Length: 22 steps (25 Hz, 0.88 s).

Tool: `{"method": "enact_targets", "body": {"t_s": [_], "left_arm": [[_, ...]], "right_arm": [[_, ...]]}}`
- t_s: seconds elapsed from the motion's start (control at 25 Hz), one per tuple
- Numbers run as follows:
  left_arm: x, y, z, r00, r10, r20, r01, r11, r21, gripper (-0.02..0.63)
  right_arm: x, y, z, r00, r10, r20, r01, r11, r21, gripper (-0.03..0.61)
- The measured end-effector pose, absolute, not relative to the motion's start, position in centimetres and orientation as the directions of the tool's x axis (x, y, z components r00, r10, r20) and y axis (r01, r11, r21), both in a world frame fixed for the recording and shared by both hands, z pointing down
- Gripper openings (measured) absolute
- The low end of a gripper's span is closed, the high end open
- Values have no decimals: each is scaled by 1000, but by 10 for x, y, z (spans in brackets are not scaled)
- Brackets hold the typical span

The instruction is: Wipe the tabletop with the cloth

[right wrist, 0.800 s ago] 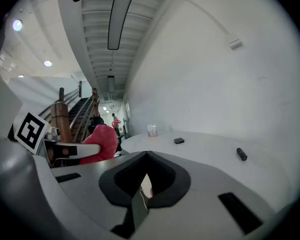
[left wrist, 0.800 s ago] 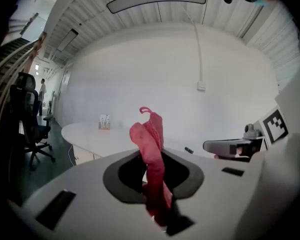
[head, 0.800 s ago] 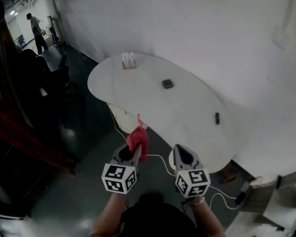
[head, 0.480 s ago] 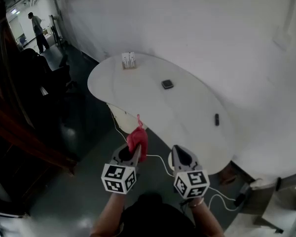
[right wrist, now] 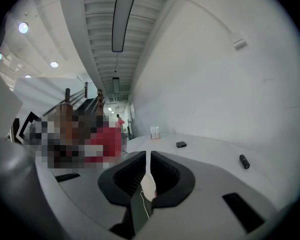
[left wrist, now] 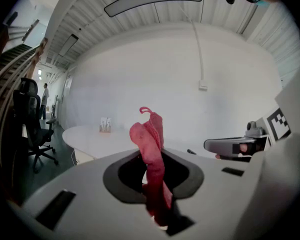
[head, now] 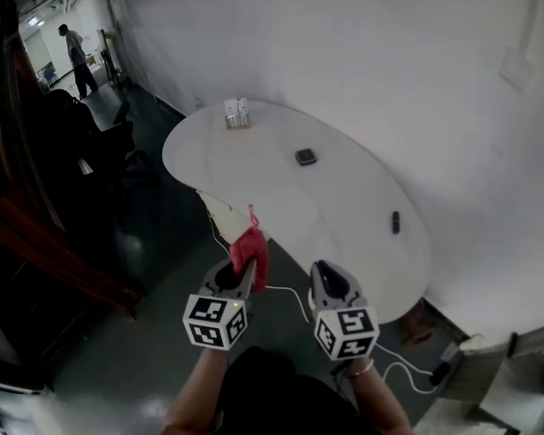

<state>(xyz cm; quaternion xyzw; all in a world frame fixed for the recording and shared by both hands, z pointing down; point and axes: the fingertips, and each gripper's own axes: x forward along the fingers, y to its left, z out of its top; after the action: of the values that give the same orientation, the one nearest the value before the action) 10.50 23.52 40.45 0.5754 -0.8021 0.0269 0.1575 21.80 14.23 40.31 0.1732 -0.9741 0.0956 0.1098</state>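
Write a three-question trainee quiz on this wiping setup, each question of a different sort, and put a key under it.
1. Multiple choice: what is the left gripper clamped on? A) a red cloth B) a black pen C) nothing
2. True or false: the right gripper has its jaws spread wide.
3. Short answer: how many small things stand on the white table?

Key
1. A. The cloth stands up out of the closed jaws.
2. False. The jaws are together, with nothing between them.
3. Three: a white box, a black square and a dark stick.
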Motion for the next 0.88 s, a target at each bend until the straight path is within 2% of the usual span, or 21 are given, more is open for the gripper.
{"method": "enact_targets", "body": {"t_s": [0.08,0.16,0.48,0.88], "left_arm": [[103,234,403,-291,-913,285,-931,339,133,63],[100,231,402,-294,-912,285,-931,341,129,63],[70,210,410,-279,-914,295,-937,326,123,63],[-19,157,432,-192,-927,322,-955,252,156,63]], "right_arm": [[216,142,402,-919,-306,247,-345,929,-135,15],[212,141,401,-924,-293,245,-331,934,-132,70],[181,126,408,-926,-273,262,-320,934,-159,138],[89,84,433,-887,-321,331,-390,906,-167,170]]}}
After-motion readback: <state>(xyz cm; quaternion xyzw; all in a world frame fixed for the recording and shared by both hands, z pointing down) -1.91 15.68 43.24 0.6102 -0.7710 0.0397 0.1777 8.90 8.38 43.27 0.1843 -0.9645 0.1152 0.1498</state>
